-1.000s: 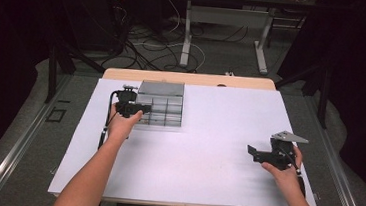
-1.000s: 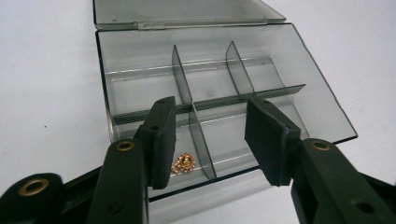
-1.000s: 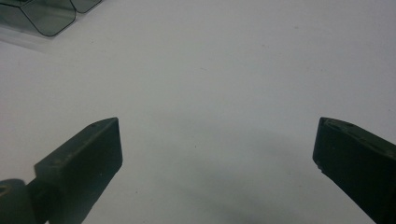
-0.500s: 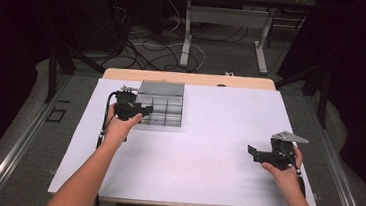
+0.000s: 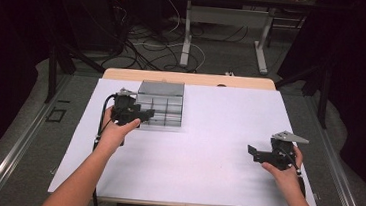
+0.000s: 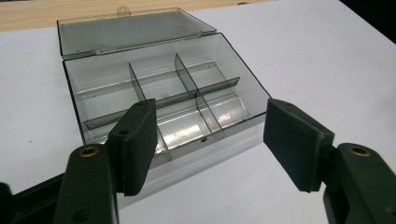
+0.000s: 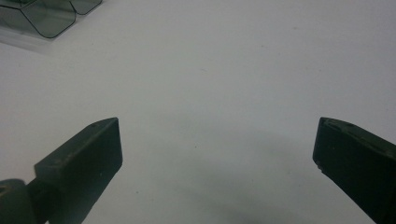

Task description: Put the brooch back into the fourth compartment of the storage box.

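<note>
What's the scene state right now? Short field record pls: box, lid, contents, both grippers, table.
box: clear grey compartment box at the far left of the table
lid: open, laid back flat behind the box
contents: compartments look empty
left gripper: at the box's near edge, jaws have just been opening, nothing between the pads
right gripper: open, over bare table, far from the box

The compartment box [image 5: 160, 106] lies on the table [image 5: 205, 175] toward its far left, lid [image 5: 161, 87] behind it.
</note>
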{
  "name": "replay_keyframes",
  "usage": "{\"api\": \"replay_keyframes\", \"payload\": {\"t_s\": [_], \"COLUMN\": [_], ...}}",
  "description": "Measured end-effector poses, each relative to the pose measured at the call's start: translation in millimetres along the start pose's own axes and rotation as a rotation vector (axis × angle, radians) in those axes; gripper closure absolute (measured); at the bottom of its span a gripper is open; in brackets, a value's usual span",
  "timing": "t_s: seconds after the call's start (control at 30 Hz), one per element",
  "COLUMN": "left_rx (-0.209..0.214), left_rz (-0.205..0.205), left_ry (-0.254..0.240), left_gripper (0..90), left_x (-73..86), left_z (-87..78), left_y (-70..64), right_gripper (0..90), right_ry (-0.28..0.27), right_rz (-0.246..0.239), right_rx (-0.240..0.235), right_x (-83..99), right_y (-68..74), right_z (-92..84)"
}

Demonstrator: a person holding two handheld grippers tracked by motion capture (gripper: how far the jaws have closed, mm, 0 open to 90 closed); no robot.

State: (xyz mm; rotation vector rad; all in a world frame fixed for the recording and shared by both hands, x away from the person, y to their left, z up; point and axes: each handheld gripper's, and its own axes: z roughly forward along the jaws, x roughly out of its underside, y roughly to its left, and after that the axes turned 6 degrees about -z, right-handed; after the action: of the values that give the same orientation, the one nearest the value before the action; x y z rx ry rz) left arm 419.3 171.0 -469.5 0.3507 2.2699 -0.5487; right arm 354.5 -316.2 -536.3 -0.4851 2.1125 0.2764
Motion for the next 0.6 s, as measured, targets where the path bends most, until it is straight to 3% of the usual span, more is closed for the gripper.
{"api": "replay_keyframes", "payload": {"t_s": [0.23, 0.43, 0.47, 0.6], "left_rx": [-0.009, 0.000, -0.004, -0.007], "left_rz": [0.015, -0.006, 0.012, 0.011], "left_ry": [-0.010, -0.033, -0.035, -0.041], "left_gripper": [33.5, 27.9, 25.3, 20.8], "left_x": [9.9, 19.4, 21.0, 29.5], "left_z": [-9.7, -16.3, -17.2, -20.3], "left_y": [2.4, 6.0, 7.6, 10.7], "right_gripper": [1.0, 1.0, 1.0, 1.1], "right_ry": [0.000, 0.000, 0.000, 0.001], "right_rz": [-0.004, 0.002, 0.001, -0.004], "right_rx": [-0.002, 0.000, 0.000, 0.002], "right_x": [-0.2, -0.6, -0.6, -0.6], "right_y": [0.3, 1.0, 1.1, 1.0], "right_z": [0.0, 0.1, 0.0, -0.5]}}
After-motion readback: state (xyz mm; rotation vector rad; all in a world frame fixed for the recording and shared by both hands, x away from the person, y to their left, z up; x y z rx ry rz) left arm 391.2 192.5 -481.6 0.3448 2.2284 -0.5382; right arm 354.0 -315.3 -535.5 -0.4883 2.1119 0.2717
